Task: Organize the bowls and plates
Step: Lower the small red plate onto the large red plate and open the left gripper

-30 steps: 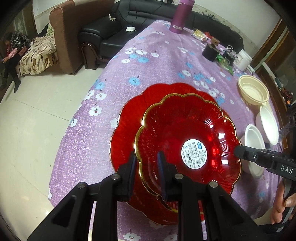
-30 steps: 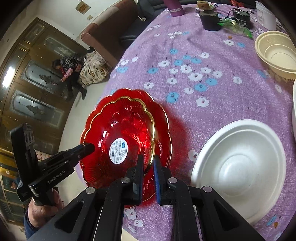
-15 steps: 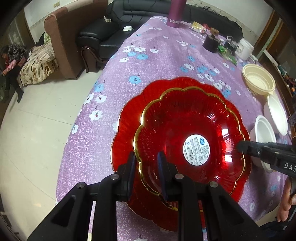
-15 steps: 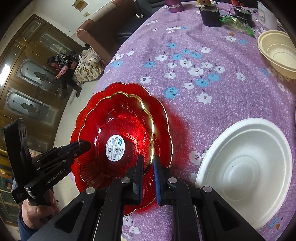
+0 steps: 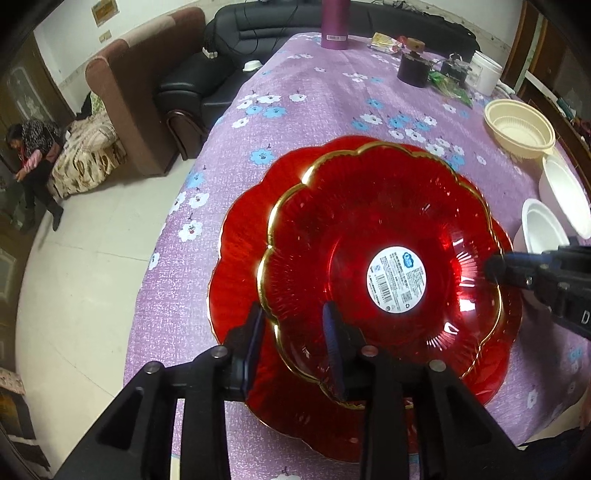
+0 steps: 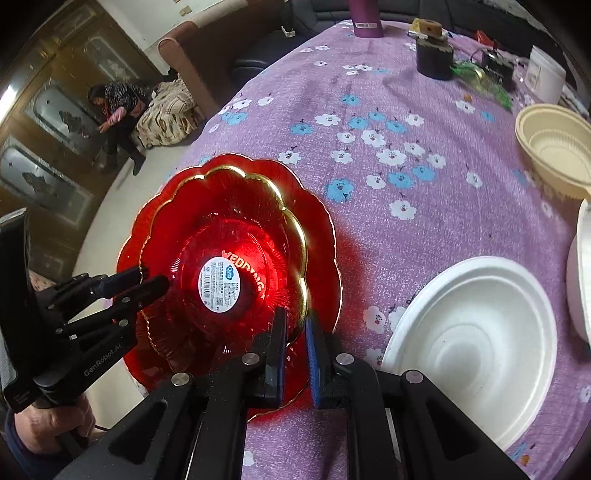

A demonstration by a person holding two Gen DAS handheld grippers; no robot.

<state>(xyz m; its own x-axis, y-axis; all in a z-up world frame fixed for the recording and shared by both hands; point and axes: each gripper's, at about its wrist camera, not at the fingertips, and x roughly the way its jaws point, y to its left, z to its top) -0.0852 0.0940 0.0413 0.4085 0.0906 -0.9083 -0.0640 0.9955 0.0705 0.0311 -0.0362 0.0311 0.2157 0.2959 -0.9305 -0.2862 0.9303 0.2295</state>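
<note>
1. The left gripper (image 5: 293,332) is seen with its jaws set a little apart; they have just been opening. The gold rim of the smaller red plate (image 5: 369,229) lies between the two fingers, and the pads are not seen pressing on it.
2. The right gripper (image 6: 295,350) is seen with its jaws drawn narrow on the opposite rim of the same smaller red plate (image 6: 236,236). The rim passes between the blue pads and appears to be pinched by them.
3. In the right wrist view, the left gripper (image 6: 155,278) is shown reaching in from the left edge, carried by a hand (image 6: 55,421) in a dark sleeve.
4. In the left wrist view, the right gripper (image 5: 495,267) is shown entering from the right edge at the plate's far rim.
5. The smaller red plate is nested on a larger red plate (image 5: 240,251), both scalloped. A round white label (image 5: 397,280) is stuck at the smaller plate's centre.
6. The stack is placed near the edge of a table under a purple flowered cloth (image 5: 317,96).
7. Just beside the stack, a white bowl (image 6: 476,339) is set on the cloth. A second white bowl (image 5: 565,195) is seen beyond it, and a cream bowl (image 6: 554,147) farther back.
8. At the far end of the table, a purple bottle (image 5: 335,22), a dark jar (image 6: 435,59) and a white tub (image 6: 546,74) are placed.
</note>
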